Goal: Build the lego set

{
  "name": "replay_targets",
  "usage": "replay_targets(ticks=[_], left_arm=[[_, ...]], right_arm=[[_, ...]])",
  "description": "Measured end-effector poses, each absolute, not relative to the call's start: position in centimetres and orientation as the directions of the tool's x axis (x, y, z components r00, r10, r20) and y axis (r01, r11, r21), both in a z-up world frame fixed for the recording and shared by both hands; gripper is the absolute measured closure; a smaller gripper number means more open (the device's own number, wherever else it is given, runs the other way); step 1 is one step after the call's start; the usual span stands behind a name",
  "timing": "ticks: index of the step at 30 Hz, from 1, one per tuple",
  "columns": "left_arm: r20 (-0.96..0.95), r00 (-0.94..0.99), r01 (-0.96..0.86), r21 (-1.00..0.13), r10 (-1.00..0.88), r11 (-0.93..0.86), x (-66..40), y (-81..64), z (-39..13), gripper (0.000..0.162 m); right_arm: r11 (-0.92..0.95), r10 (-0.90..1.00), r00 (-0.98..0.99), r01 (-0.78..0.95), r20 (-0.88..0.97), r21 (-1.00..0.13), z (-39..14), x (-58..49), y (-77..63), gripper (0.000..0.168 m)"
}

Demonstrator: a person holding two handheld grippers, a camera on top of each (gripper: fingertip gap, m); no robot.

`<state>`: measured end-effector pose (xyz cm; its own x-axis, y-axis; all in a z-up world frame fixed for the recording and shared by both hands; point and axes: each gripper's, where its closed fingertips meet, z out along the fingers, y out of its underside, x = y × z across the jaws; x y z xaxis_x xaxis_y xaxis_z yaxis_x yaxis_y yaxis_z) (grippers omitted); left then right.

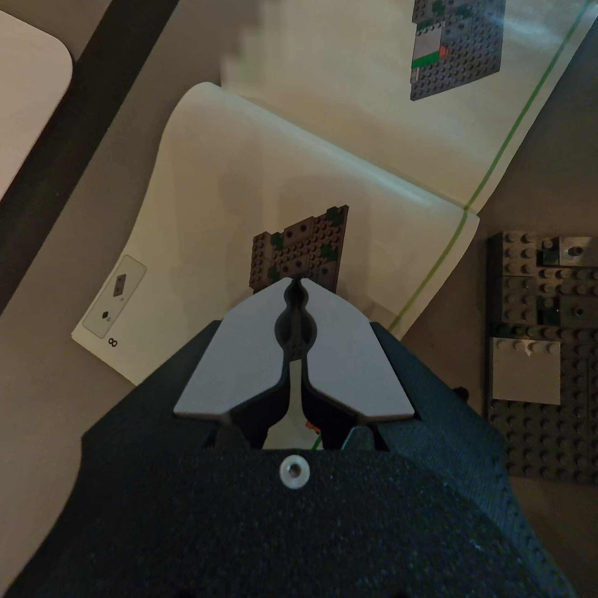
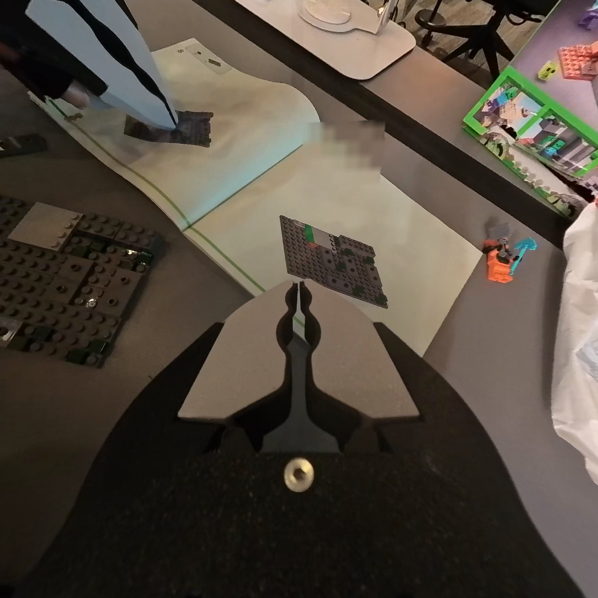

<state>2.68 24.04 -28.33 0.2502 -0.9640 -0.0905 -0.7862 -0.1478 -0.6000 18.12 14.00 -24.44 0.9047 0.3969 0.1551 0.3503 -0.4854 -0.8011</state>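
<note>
A: Hovering over the instruction booklet (image 2: 246, 168) with both tools, not over the build. Left gripper (image 1: 296, 281) pressed together, tip down on the curled left page. Seemingly empty, apart from a dark speck at the tip, too small to tell.

B: Right gripper (image 2: 298, 284) nearly closed too, only a thin slit, pinching nothing, poised above the right-hand page.

A: And the lego build (image 2: 64, 275)?

B: Flat on the table (image 2: 485, 356), just beside the booklet's near edge, touched by neither tool.

A: Likely trouble?

B: Probably slipping on the glossy paper under the left tip, then a springing curl and a lost step. Possibly dragging the booklet into the build and shoving it askew.

A: Loose bits as well: small orange figure (image 2: 500, 259) near the page corner, white bag (image 2: 579, 323) further right. Easily swept aside by a careless swing of the right tool.

B: Better lifting straight up before reaching anywhere.
</note>
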Motion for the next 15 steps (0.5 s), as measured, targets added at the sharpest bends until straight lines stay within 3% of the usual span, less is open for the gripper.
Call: replay_targets(ticks=[15], left_arm=[[-0.068,0.226,-0.753,-0.645,-0.972,-0.13,2.1,21.8,-25.9,0.162]], right_arm=[[-0.481,0.384,0.91,0.344,0.159,-0.807,-24.1,18.5,14.0,0.167]])
